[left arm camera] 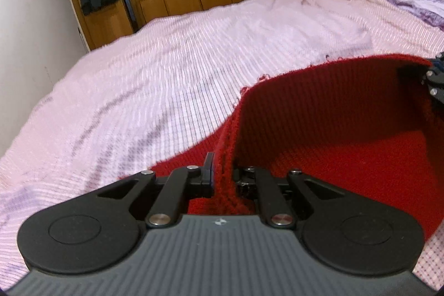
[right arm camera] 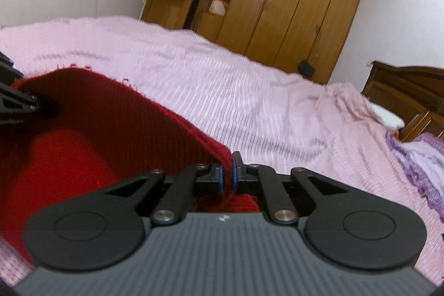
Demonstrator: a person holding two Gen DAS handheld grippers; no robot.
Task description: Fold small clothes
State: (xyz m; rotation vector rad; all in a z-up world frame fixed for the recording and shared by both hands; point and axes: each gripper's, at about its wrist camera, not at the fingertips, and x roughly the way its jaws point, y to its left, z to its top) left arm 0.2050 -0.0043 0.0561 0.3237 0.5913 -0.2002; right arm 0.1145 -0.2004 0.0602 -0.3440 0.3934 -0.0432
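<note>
Left wrist shows our left gripper (left arm camera: 224, 179) and right gripper (right arm camera: 227, 174) each clamped on the red knit (left arm camera: 333, 107), lifted mid-fold; next we lay it over evenly.

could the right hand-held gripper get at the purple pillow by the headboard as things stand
Probably not right away. The right hand-held gripper is shut on the red knit garment, which the left hand-held gripper also grips. The pink bedspread toward the purple pillow looks unobstructed.

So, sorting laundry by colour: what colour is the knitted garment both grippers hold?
Red knitted garment, plain ribbed; clearest in the left wrist view.
</note>
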